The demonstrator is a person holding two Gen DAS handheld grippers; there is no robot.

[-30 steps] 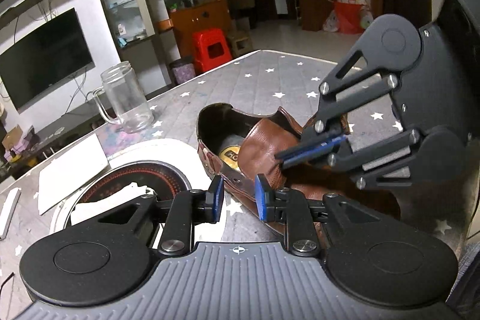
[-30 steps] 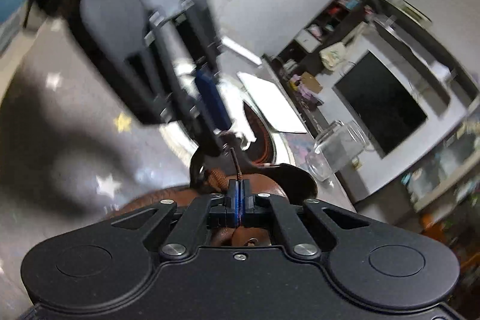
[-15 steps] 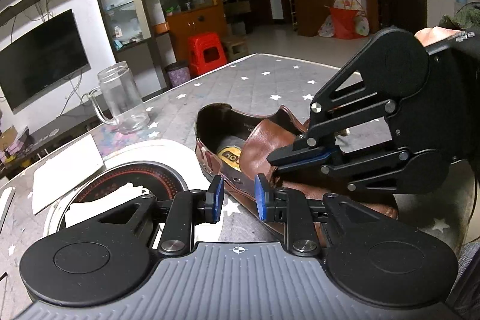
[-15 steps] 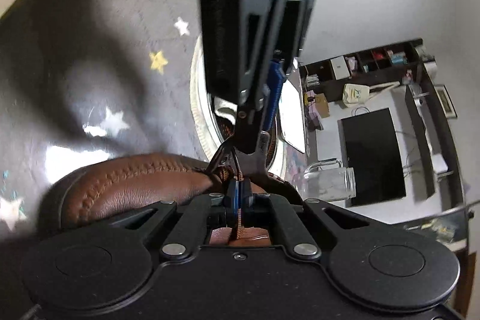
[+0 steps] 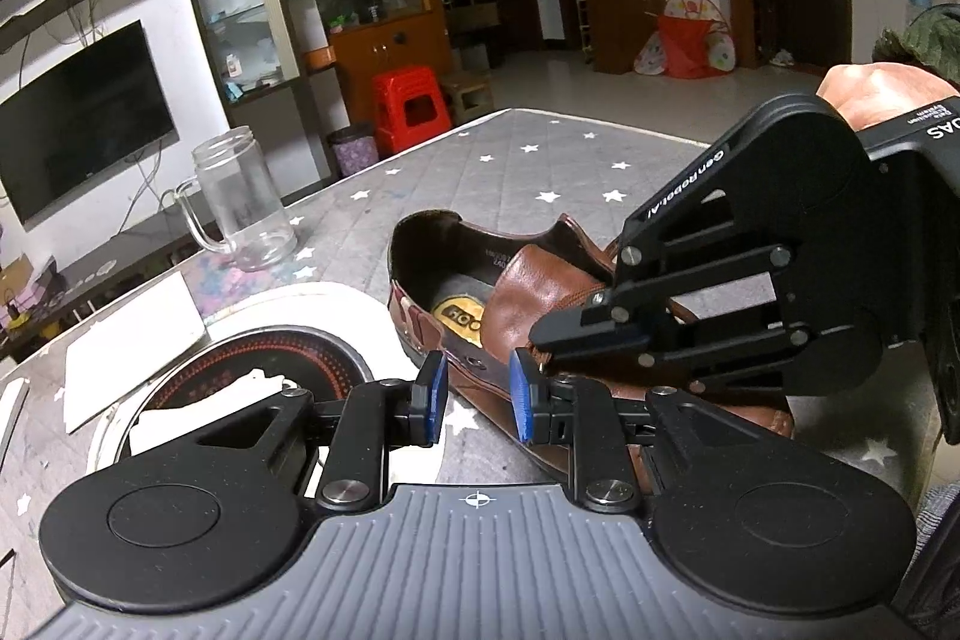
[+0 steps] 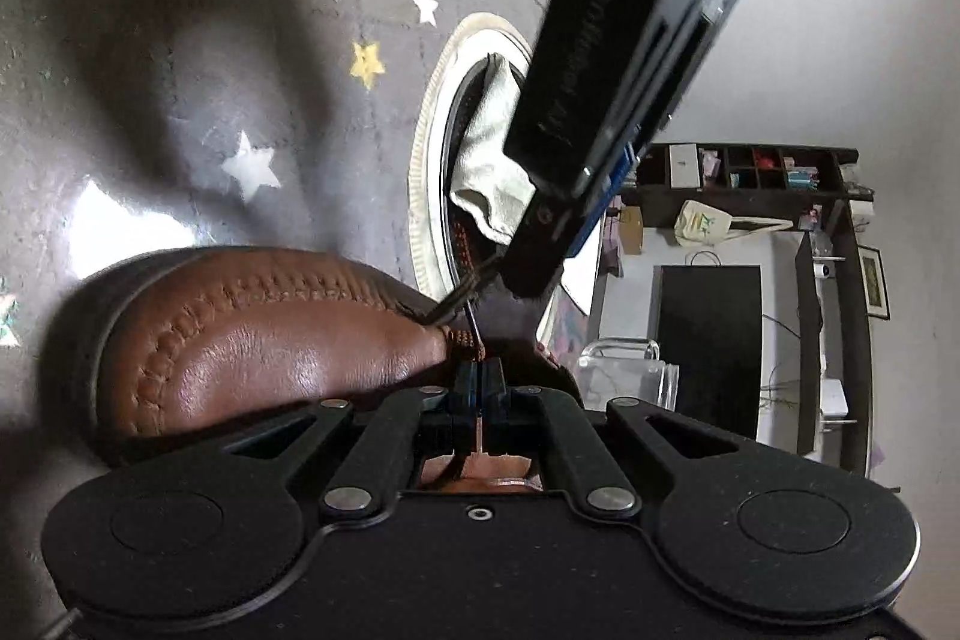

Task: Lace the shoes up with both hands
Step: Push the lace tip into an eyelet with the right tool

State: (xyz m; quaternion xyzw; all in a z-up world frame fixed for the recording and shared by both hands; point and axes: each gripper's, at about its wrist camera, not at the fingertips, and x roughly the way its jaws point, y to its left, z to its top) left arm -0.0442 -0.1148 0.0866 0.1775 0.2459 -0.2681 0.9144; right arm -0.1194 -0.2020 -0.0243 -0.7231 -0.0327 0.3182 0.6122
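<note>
While my left gripper [image 5: 474, 403] angles down with its blue pads parted and nothing between them, it hangs just beside the near flank of the brown leather shoe [image 5: 528, 292] — which lies on the star-patterned table cover [image 5: 540, 166], heel toward the glass mug [image 5: 243, 208]. My right gripper [image 6: 479, 381] leans in over the tongue, its jaws pressed together on the dark shoelace [image 6: 474, 334]. A round induction cooktop [image 5: 264, 358] sits close beside the shoe.
</note>
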